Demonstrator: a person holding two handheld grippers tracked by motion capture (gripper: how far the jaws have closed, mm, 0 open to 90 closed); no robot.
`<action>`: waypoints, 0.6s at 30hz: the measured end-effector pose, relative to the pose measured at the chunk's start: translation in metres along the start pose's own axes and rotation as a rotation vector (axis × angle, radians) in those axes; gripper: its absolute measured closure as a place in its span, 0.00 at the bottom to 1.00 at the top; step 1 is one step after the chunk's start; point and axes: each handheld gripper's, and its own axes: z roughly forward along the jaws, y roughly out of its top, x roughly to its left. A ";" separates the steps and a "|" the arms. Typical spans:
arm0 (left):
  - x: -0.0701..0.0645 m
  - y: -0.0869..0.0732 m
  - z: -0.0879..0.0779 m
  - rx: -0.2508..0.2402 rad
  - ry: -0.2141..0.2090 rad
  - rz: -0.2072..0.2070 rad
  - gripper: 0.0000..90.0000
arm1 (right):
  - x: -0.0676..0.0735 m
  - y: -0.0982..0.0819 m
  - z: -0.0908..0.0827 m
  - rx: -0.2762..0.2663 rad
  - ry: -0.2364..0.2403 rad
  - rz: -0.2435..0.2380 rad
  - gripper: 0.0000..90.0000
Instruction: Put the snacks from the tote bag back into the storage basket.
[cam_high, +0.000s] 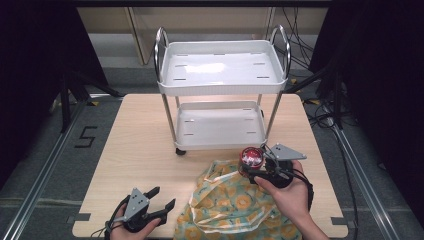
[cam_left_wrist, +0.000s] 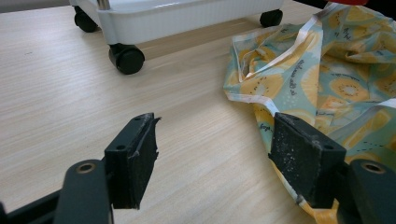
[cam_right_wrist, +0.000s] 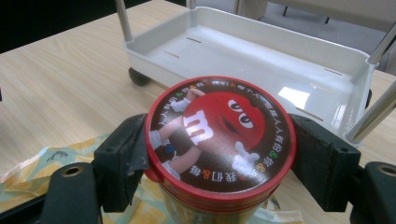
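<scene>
High view counts, taken from left to right: one left gripper (cam_high: 161, 199), one patterned bag (cam_high: 235, 205), one two-shelf white cart (cam_high: 222, 80), one red-lidded tub (cam_high: 251, 157) and one right gripper (cam_high: 254, 167), all on or above one wooden table (cam_high: 145, 150). The left gripper is held low at the near left edge of the table, its jaws spread apart with nothing between them, pointed toward the bag. In the left gripper view, the bag (cam_left_wrist: 327, 79) is seen just beside the right-hand jaw, and two cart castors (cam_left_wrist: 126, 58) are seen beyond. The right gripper is held above the far end of the bag, in front of the cart's lower shelf. In the right gripper view, the tub (cam_right_wrist: 219, 140) is clamped upright between the jaws, just below its lid.
</scene>
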 end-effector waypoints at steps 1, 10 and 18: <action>0.000 0.000 0.000 0.000 0.000 -0.001 0.34 | 0.002 0.001 0.000 0.014 0.010 0.025 0.29; 0.000 0.000 0.000 0.000 0.000 0.000 0.34 | 0.000 0.004 0.003 0.014 0.013 0.032 0.29; 0.000 0.000 0.000 0.006 0.007 0.001 0.34 | -0.002 0.005 0.006 0.015 0.009 0.035 0.29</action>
